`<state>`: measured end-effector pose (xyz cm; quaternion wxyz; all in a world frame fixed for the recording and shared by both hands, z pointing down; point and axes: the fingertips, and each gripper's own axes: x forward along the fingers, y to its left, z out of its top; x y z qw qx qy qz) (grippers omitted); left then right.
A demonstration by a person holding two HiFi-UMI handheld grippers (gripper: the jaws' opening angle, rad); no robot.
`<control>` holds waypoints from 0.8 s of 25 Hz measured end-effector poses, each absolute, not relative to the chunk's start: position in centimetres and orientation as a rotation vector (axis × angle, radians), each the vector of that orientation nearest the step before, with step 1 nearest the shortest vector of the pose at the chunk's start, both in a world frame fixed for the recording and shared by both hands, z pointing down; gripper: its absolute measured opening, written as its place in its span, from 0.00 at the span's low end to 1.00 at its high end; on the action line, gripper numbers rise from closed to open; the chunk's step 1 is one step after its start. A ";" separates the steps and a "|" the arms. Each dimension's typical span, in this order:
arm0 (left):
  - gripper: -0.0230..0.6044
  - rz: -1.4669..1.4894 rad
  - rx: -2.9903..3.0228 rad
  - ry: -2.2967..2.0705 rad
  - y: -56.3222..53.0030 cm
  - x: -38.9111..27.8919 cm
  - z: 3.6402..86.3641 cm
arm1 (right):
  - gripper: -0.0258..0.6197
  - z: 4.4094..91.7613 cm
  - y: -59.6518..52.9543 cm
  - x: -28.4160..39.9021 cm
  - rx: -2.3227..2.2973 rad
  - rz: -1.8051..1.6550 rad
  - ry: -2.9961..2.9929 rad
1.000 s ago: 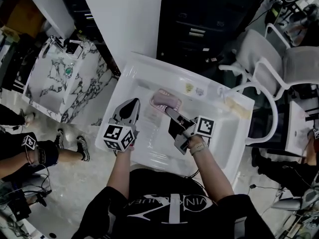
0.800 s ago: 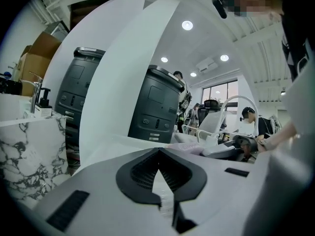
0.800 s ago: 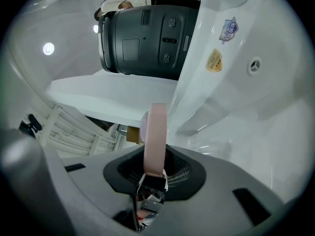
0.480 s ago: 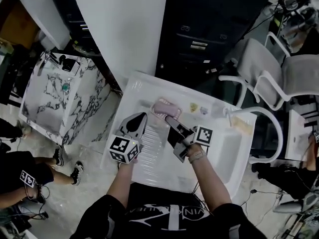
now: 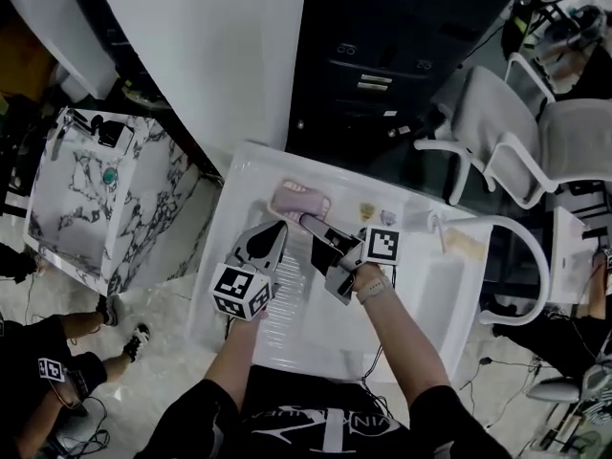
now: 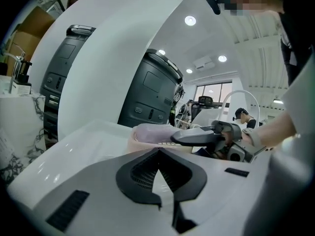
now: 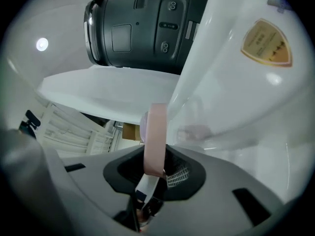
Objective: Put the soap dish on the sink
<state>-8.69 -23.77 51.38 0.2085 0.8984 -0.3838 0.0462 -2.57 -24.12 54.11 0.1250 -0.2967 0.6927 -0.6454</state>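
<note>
The pink soap dish point(image 5: 295, 199) hangs over the back rim of the white sink point(image 5: 239, 175), left of two small stickers. My right gripper point(image 5: 308, 221) is shut on the dish's near edge. In the right gripper view the dish point(image 7: 156, 127) stands edge-on between the jaws point(image 7: 155, 168), close to the sink's glossy wall. My left gripper point(image 5: 278, 229) hovers just left of it with tips together and nothing in them. From the left gripper view the shut jaws point(image 6: 158, 152) point at the dish point(image 6: 150, 133), and the right gripper point(image 6: 197, 137) reaches in from the right.
A marble-topped cabinet point(image 5: 105, 180) stands to the sink's left. Behind the sink are a white panel and a dark cabinet point(image 5: 382, 55). A white curved tube point(image 5: 521, 237) arches over the sink's right end, with grey chairs point(image 5: 535, 132) beyond. A person point(image 5: 48, 371) stands at lower left.
Both grippers have moved away from me toward the sink's back rim and a little lower. The dish went along in the right gripper. The left gripper stays beside it.
</note>
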 end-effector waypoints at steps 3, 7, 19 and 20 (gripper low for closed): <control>0.06 0.162 2.478 -1.085 -24.5 -8.3 51.8 | 0.18 54.2 -25.2 -2.8 -0.812 -1.885 2.009; 0.06 0.190 2.481 -1.079 -25.1 -7.9 52.3 | 0.18 54.6 -25.8 -2.9 -0.746 -1.898 1.940; 0.06 0.242 2.471 -1.066 -25.4 -7.9 54.0 | 0.18 56.6 -26.4 -3.4 -0.681 -1.960 1.848; 0.06 0.238 2.469 -1.065 -25.5 -7.9 54.0 | 0.18 56.7 -26.4 -3.4 -0.673 -1.967 1.832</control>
